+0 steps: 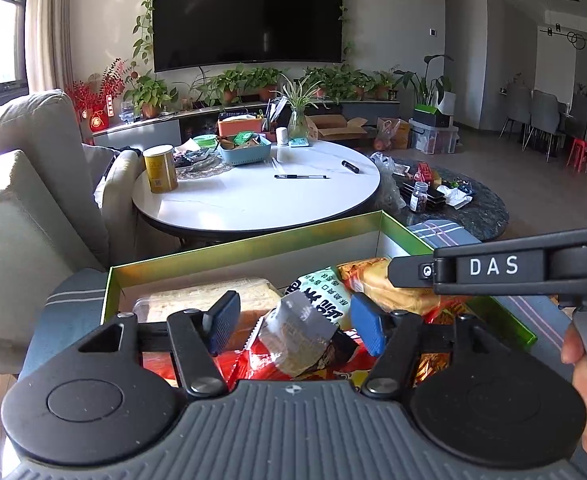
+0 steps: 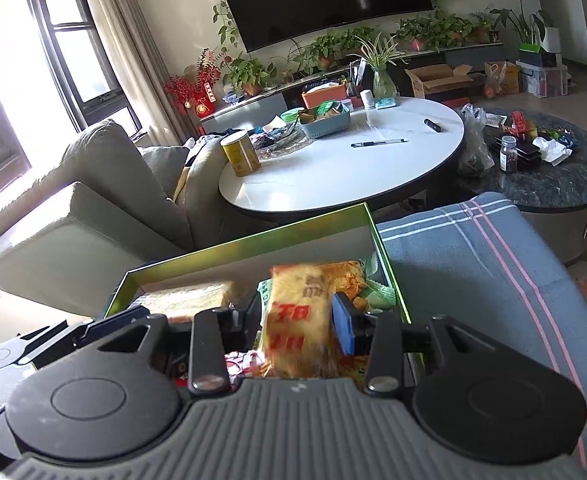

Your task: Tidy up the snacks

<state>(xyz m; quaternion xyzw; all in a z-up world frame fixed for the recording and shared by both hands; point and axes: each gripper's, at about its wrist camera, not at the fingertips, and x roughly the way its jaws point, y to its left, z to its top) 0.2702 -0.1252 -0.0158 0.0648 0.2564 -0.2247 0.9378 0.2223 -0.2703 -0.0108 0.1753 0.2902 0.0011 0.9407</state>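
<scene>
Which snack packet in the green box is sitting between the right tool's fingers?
The yellow packet with red characters, standing upright between the right tool fingers. The other packets lie flat in the green box.

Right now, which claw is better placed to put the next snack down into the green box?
The right claw. It is closed on a yellow snack packet just above the green box. The left claw stands open over a grey packet and grips nothing.
</scene>
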